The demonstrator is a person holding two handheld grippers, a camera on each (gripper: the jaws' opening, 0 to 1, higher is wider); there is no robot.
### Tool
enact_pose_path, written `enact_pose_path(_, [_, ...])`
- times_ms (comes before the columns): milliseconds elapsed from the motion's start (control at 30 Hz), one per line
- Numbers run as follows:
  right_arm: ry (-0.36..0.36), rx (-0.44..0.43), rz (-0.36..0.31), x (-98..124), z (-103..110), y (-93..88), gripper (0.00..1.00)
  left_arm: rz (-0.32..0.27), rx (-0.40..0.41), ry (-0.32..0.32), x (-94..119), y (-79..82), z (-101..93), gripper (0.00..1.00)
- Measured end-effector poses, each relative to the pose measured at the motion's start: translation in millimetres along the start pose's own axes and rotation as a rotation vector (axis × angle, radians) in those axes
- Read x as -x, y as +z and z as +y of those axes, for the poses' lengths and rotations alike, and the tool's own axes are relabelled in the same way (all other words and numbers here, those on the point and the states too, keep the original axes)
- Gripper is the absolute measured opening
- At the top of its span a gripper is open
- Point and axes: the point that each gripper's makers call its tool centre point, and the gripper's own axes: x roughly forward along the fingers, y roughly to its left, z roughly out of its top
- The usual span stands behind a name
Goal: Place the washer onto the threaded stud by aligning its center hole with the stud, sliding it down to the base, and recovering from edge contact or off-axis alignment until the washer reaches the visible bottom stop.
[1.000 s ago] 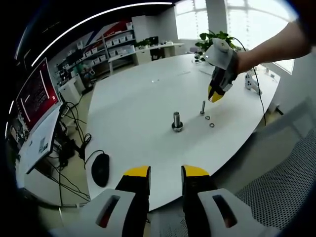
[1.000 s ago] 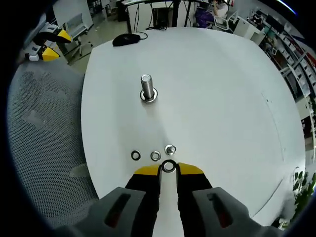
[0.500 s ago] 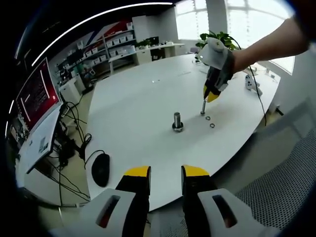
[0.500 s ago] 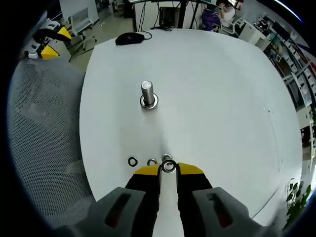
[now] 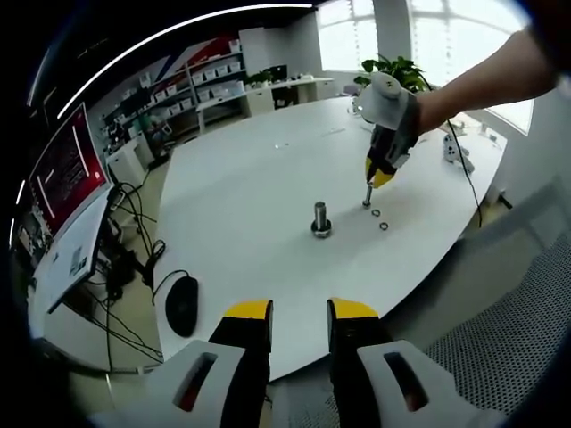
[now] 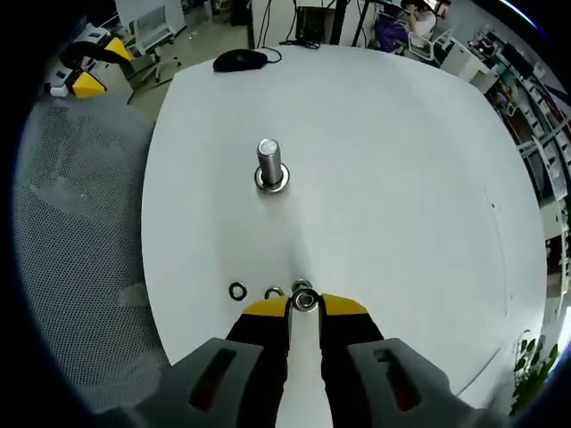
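Now | right gripper [image 6: 304, 306] clamps washer [image 6: 305, 300] at tips | directly above small stud [image 6: 302, 287] | left gripper [image 5: 299, 310] open

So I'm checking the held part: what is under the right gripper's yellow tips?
The right gripper pinches a metal ring washer directly above a thin upright steel stud on the white table. The washer and tips cover the stud's top; two loose washers lie beside.

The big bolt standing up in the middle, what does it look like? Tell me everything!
The big bolt is shiny grey metal and stands upright on the white table, its threaded shaft pointing up. A ring-shaped metal piece circles its foot. No gripper touches it. It stands apart from the small washers near the right gripper.
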Motion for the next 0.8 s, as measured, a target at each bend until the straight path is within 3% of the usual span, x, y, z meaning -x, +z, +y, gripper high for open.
enact_pose_path(800, [0.012,-0.011,0.071,-28.7,-1.5,-8.0,0.14,0.003,-0.004,-0.004,0.2,-0.7,-1.3,0.22])
